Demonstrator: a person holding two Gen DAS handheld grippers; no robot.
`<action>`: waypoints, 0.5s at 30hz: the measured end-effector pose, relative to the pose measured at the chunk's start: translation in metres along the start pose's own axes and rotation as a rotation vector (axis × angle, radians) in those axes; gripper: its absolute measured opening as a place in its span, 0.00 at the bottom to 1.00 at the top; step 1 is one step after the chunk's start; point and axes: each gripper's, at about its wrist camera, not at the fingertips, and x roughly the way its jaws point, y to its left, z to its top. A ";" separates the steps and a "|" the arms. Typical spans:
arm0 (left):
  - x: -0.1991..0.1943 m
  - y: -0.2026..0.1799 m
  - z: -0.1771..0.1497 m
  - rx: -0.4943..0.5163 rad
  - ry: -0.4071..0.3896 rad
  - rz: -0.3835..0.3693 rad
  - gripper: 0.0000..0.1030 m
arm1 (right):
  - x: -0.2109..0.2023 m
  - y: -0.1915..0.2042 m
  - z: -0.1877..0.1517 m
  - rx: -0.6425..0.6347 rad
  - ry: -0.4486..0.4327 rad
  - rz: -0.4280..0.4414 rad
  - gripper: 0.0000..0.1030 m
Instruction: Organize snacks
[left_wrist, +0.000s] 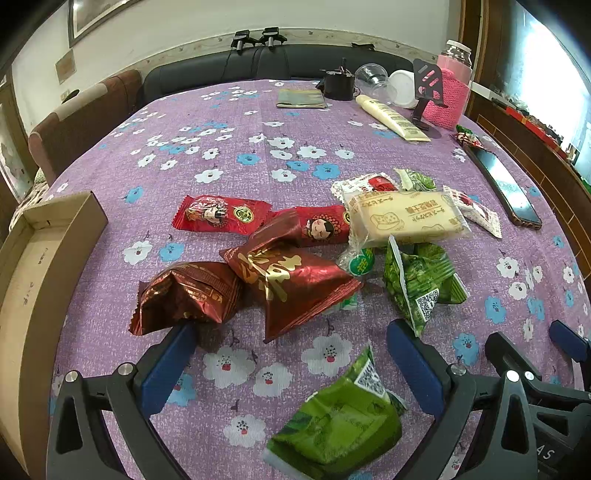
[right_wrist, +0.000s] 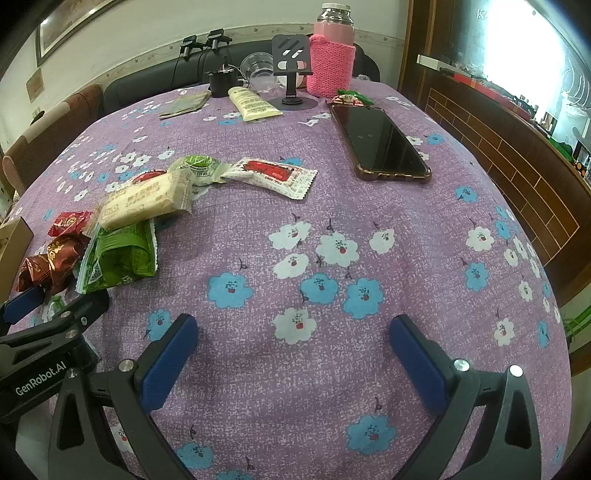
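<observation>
Snack packets lie in a heap on the purple flowered tablecloth. In the left wrist view a green packet (left_wrist: 338, 421) lies between the wide-apart fingers of my left gripper (left_wrist: 291, 354), which stands open. Beyond it lie two dark red foil packets (left_wrist: 291, 284) (left_wrist: 184, 295), red packets (left_wrist: 221, 214), a cream biscuit pack (left_wrist: 402, 218) and another green packet (left_wrist: 421, 284). An open cardboard box (left_wrist: 37, 266) stands at the left. My right gripper (right_wrist: 293, 347) is open over bare cloth, to the right of the green packet (right_wrist: 118, 258) and the cream pack (right_wrist: 147, 201).
A phone (right_wrist: 380, 144) lies at the right of the table. At the far edge stand a pink knitted-sleeve bottle (right_wrist: 330, 62), a phone stand (right_wrist: 291, 66), a cream tube (right_wrist: 251, 105), a black pot (right_wrist: 221, 83) and clear cups (right_wrist: 260, 70). A sofa and chairs ring the table.
</observation>
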 end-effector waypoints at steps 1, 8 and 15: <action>0.000 0.000 0.000 0.000 0.000 0.000 1.00 | 0.000 0.000 0.000 0.000 0.001 0.000 1.00; 0.000 0.000 0.000 -0.001 0.000 -0.001 1.00 | 0.000 0.000 0.000 0.000 0.001 0.000 1.00; -0.001 0.001 0.001 -0.002 0.000 -0.003 1.00 | 0.000 0.000 0.000 0.000 0.001 0.000 1.00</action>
